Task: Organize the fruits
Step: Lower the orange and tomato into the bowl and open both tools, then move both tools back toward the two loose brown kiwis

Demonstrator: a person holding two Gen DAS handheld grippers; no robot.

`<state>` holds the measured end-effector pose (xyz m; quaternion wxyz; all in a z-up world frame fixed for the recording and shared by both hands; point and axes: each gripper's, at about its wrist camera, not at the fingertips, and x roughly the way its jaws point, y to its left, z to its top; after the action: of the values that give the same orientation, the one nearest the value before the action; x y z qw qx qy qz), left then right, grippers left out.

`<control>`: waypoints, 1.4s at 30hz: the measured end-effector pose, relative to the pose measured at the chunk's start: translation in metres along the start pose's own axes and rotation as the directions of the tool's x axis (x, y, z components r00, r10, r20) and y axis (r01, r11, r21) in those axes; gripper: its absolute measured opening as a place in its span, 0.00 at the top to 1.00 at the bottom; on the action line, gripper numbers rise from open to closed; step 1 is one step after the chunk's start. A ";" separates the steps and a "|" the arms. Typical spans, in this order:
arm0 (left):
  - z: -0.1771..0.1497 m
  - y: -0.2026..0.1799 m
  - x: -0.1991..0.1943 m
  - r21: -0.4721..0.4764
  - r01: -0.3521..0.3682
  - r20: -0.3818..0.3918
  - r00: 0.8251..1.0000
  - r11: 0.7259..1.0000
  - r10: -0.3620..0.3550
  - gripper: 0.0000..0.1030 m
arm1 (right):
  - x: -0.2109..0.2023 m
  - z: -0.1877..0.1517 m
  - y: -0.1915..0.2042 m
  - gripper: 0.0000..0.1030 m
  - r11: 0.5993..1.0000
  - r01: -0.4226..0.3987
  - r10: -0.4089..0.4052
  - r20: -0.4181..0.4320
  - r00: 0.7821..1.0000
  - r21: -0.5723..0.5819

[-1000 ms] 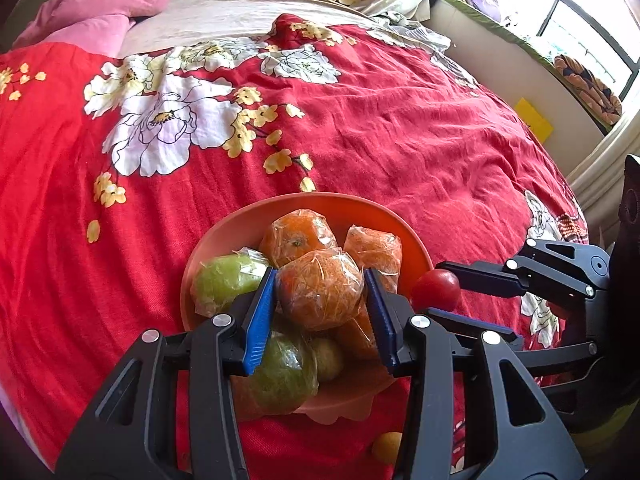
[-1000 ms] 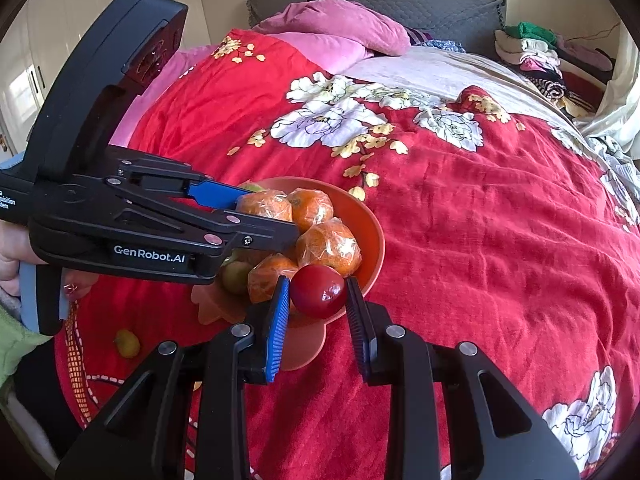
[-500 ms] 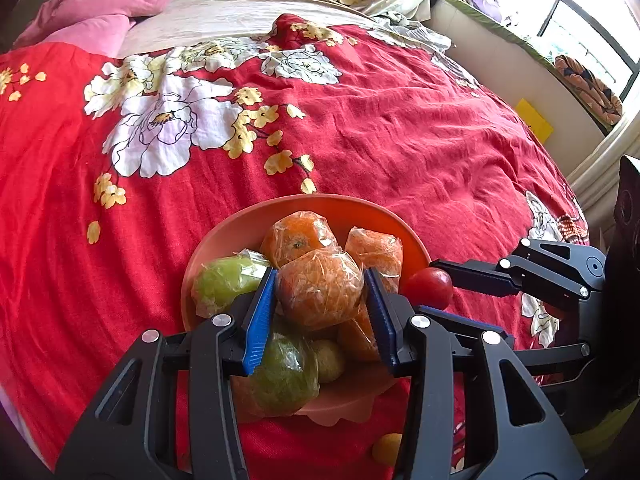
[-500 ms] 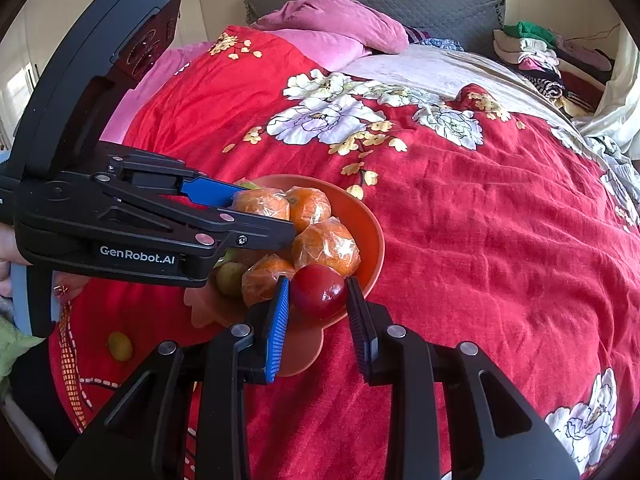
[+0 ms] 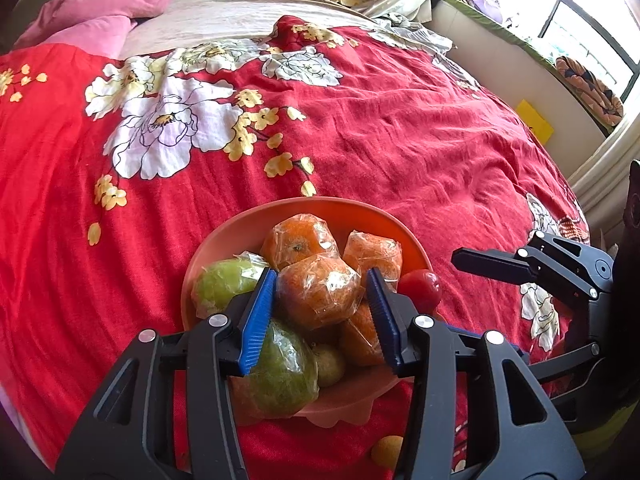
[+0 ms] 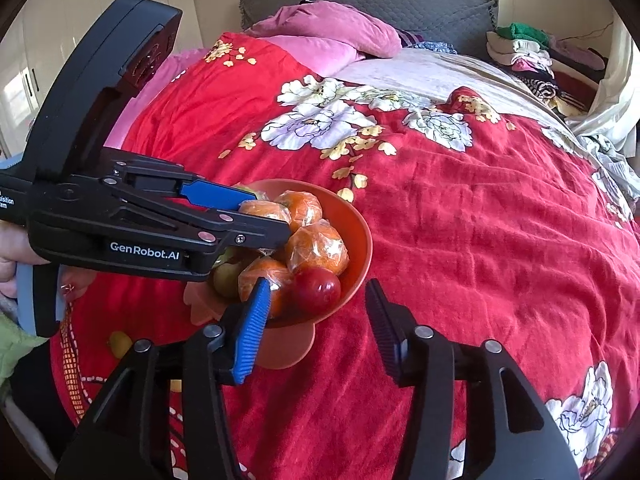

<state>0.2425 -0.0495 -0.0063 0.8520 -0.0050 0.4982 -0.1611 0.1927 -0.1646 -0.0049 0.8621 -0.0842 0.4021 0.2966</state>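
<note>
**Two grippers at one bowl, red fruit set down, one small fruit outstanding**

Largest item: the red floral bedspread [image 5: 400, 140], which carries everything. At its near edge stands the orange footed bowl [image 6: 358, 248], heaped with film-wrapped oranges and green fruits.

Left gripper [image 5: 322, 312]: its blue pads sit against either side of the top wrapped orange [image 5: 318, 294], which rests on the heap. Jaws are moderately apart and appear to clasp it; firmness of contact cannot be confirmed.

Right gripper [image 6: 316, 320]: jaws spread wide, holding nothing. The red fruit [image 6: 316, 289] lies in the bowl at its 5 o'clock rim, against the oranges and clear of both pads.

Judgement: the placing step for the red fruit looks complete. The next move likely calls for the right gripper to draw clear and go after the small yellow fruit [image 5: 386, 452], which lies on the spread at 6 o'clock of the bowl, close to its foot.

Obstructions: the left gripper body spans the bowl's 9 o'clock side in the right view. The heap is high, so a further fruit may roll off.
</note>
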 end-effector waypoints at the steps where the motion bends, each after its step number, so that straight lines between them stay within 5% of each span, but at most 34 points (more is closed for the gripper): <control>1: 0.000 0.000 0.000 0.001 0.000 -0.001 1.000 1.000 0.000 0.63 | -0.001 -0.001 0.000 0.50 1.000 0.004 -0.004 0.001 1.000 0.002; 14: -0.001 -0.001 -0.012 -0.003 -0.012 0.030 0.999 1.000 0.012 0.53 | -0.012 0.000 -0.002 0.25 0.999 0.023 -0.024 0.027 0.999 0.031; 42: -0.019 -0.002 -0.074 -0.053 -0.064 0.150 0.986 0.997 0.071 0.10 | -0.042 0.001 0.016 0.07 0.996 0.083 -0.084 0.074 0.994 0.011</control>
<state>0.1925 -0.0274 0.0473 0.8921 -0.0208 0.4353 -0.1195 0.1630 -0.1697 0.0284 0.8884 -0.0863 0.3671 0.2617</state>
